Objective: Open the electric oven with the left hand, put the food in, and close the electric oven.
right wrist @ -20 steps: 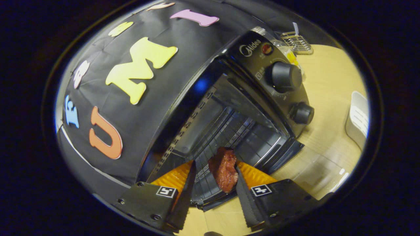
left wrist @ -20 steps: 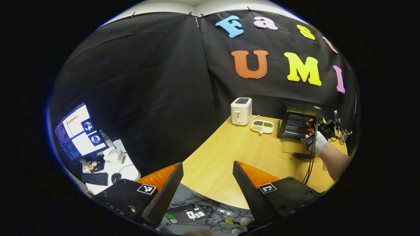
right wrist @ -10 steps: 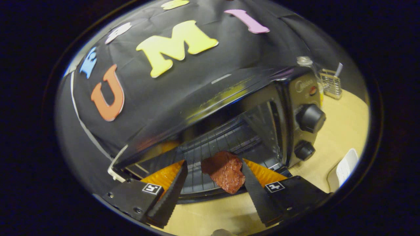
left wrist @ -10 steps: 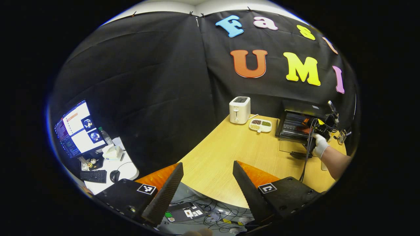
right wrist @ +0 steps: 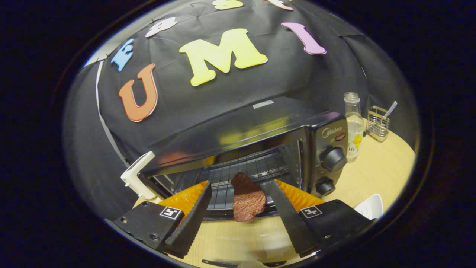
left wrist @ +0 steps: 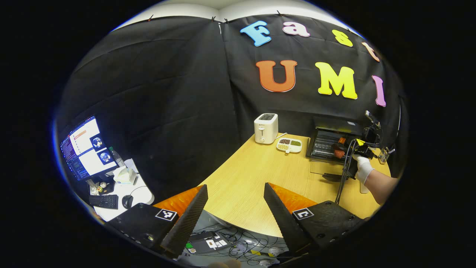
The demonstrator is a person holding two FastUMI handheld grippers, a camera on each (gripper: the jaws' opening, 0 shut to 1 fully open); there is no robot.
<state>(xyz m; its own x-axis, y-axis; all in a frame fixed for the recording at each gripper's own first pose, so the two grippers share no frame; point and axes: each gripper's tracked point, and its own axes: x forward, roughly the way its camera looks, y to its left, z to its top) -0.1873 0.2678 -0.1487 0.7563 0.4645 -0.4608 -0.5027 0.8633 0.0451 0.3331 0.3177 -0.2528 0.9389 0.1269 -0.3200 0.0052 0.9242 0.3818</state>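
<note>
The black electric oven (right wrist: 260,126) stands open, its wire rack (right wrist: 256,171) bare, its glass door (left wrist: 322,169) folded down flat onto the table. A dark red slab of meat (right wrist: 247,199) hangs at the rack's front edge between the fingers of my right gripper (right wrist: 240,182). The meat touches the right-hand finger and stays apart from the other, so the gripper is open. From the left gripper view, the right gripper (left wrist: 346,149) is held by a gloved hand (left wrist: 362,167) before the oven (left wrist: 327,139). My left gripper (left wrist: 235,185) hovers open over the table's near edge, holding nothing.
A white toaster (left wrist: 266,128) and a divided dish (left wrist: 290,145) sit left of the oven. A bottle (right wrist: 353,126), a wire holder (right wrist: 377,123) and a white dish (right wrist: 370,206) stand to its right. A desk with a monitor (left wrist: 87,147) lies beyond the table's left edge.
The right gripper has drawn back from the oven mouth and levelled out. The meat now sits nearer the middle of the gap. The left gripper has hardly shifted.
</note>
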